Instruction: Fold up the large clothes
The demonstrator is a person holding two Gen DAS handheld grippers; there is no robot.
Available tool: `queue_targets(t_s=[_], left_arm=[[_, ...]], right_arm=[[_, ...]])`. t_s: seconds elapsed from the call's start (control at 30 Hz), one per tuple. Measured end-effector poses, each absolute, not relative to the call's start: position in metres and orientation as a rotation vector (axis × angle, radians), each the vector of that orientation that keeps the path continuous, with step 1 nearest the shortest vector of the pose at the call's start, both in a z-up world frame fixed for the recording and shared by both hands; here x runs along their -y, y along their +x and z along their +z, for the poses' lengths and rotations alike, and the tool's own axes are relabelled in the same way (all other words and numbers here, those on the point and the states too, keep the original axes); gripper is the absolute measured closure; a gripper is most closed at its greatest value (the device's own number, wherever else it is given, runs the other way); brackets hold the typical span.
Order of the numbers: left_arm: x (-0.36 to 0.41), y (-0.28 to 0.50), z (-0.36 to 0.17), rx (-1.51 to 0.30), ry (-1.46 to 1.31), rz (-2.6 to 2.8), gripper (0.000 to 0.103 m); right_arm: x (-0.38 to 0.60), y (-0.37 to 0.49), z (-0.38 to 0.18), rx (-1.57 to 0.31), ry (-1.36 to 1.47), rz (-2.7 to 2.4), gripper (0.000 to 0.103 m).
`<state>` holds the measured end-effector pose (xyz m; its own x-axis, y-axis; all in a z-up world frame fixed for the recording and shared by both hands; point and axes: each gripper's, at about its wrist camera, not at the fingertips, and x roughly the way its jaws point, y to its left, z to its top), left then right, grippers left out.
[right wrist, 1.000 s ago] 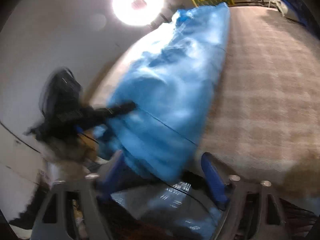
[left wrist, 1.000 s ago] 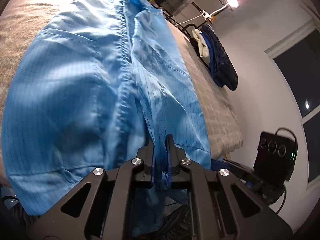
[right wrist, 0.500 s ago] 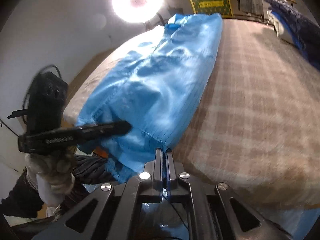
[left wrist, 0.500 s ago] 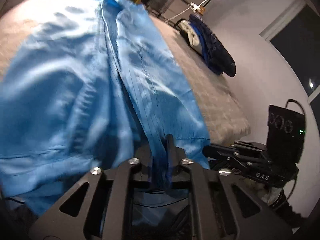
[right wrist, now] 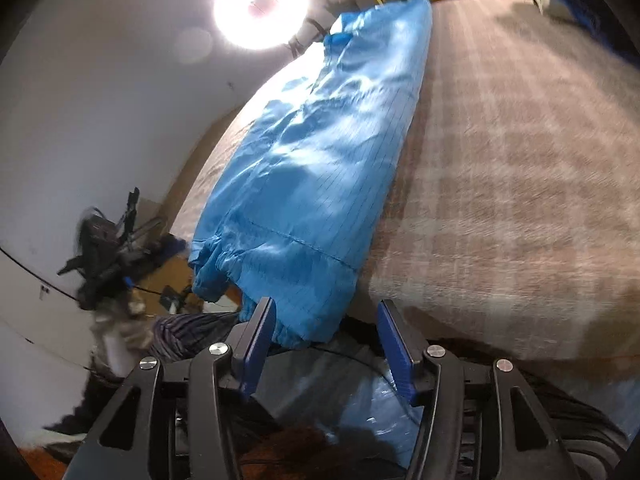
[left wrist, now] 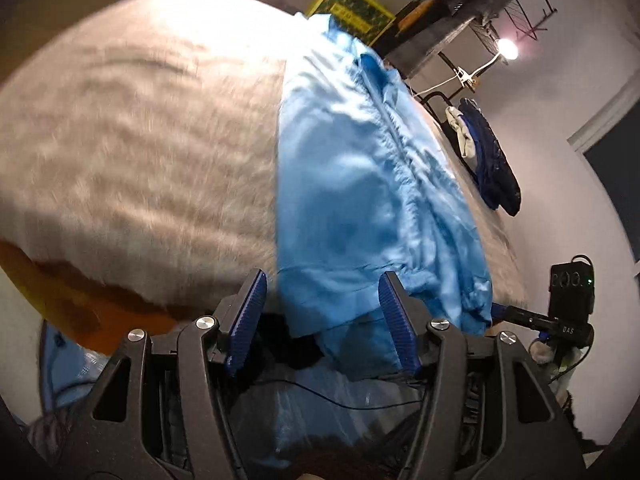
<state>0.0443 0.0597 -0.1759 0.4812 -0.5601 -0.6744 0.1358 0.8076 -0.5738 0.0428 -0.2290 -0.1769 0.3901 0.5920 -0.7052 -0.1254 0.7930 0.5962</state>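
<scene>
A long light-blue garment [left wrist: 360, 184] lies lengthwise on a bed with a beige plaid cover [left wrist: 140, 152], folded into a narrow strip with its hem hanging over the near edge. It also shows in the right wrist view [right wrist: 320, 168]. My left gripper [left wrist: 320, 316] is open and empty, its blue pads to either side of the hanging hem. My right gripper [right wrist: 326, 340] is open and empty just below the hem's near corner. The other gripper shows at the right edge of the left wrist view [left wrist: 560, 324] and, blurred, at the left of the right wrist view [right wrist: 104, 256].
Dark blue and white clothes [left wrist: 488, 160] hang at the bed's far side. A bright lamp [right wrist: 260, 4] glares ahead. A yellow-green box [left wrist: 352, 8] and a wire rack [left wrist: 520, 4] stand beyond the bed. Clear plastic bags and cables [left wrist: 340, 400] lie below the near edge.
Both grippers have opened and let go of the blue garment's hem. The left gripper has swung left, so the garment now lies right of centre in its view.
</scene>
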Motion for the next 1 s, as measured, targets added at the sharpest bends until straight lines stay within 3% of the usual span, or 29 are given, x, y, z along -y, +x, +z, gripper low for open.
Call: queue_targets(t_s=[0.07, 0.23, 0.33, 0.5, 0.57, 0.6, 0.67, 0.73, 0.8, 1.0], left_arm=[[-0.06, 0.041, -0.178, -0.965, -0.501, -0.472, 0.037], [-0.055, 0.043, -0.181, -0.981, -0.542, -0.528, 0.037], [-0.047, 0.044, -0.183, -1.007, -0.54, -0.554, 0.037], [-0.044, 0.05, -0.189, -1.051, -0.601, -0.574, 0.038], [-0.041, 0.051, -0.191, -1.071, -0.584, -0.566, 0.048], [-0.04, 0.051, -0.192, -1.082, -0.573, -0.563, 0.062], [-0.039, 0.051, -0.195, -1.104, -0.575, -0.579, 0.079], [-0.036, 0.051, -0.194, -1.098, -0.573, -0.578, 0.091], [-0.033, 0.051, -0.188, -1.075, -0.578, -0.595, 0.095], [-0.027, 0.052, -0.156, -0.977, -0.63, -0.659, 0.098]], right_arm=[[0.223, 0.05, -0.182, -1.111, 0.516, 0.499, 0.047], [0.211, 0.062, -0.195, -1.161, 0.504, 0.511, 0.048], [0.208, 0.065, -0.203, -1.176, 0.522, 0.533, 0.059], [0.216, 0.07, -0.206, -1.172, 0.577, 0.571, 0.058], [0.216, 0.073, -0.207, -1.186, 0.599, 0.587, 0.058], [0.216, 0.073, -0.208, -1.189, 0.593, 0.589, 0.062], [0.214, 0.073, -0.209, -1.19, 0.582, 0.595, 0.079], [0.214, 0.074, -0.206, -1.181, 0.593, 0.615, 0.087], [0.219, 0.07, -0.197, -1.157, 0.6, 0.634, 0.096], [0.226, 0.063, -0.171, -1.057, 0.586, 0.663, 0.1]])
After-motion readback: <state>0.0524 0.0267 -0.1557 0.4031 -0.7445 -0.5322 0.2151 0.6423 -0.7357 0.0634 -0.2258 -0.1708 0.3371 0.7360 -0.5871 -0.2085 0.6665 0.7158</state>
